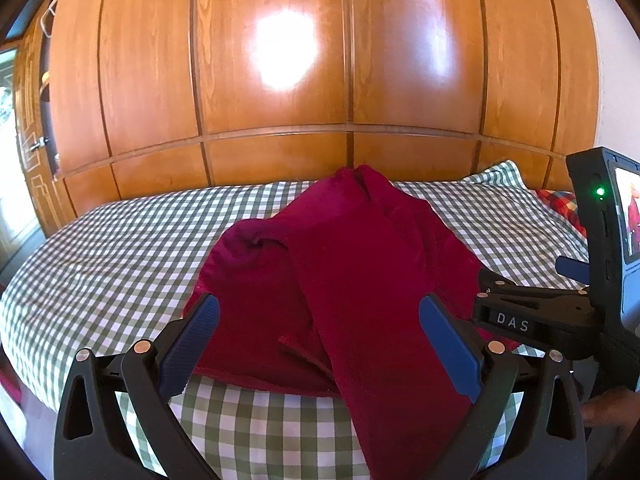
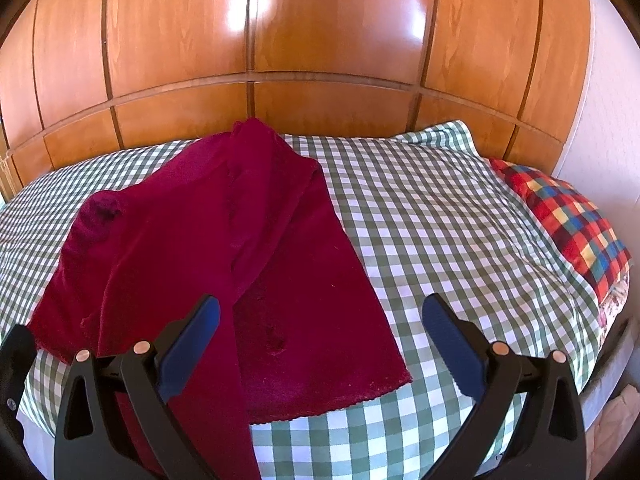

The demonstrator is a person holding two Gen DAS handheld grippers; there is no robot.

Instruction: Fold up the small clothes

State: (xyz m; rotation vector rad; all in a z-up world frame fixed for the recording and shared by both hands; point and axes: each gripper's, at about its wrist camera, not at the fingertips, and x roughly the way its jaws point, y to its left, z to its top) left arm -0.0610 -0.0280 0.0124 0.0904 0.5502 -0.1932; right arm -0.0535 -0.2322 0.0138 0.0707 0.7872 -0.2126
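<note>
Where lettering shows, "DAS" on right gripper (image 1: 516, 322).

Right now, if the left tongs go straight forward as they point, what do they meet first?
Most likely the red garment on the checked bed; it lies between the open left tongs, though depth is uncertain.

This is a bedroom in a home. A bed (image 2: 440, 216) covered in a green-and-white checked sheet stands against a glossy wooden panelled wardrobe (image 1: 280, 80), and a pillow (image 2: 568, 220) in a bright multicoloured check lies at one end.
</note>
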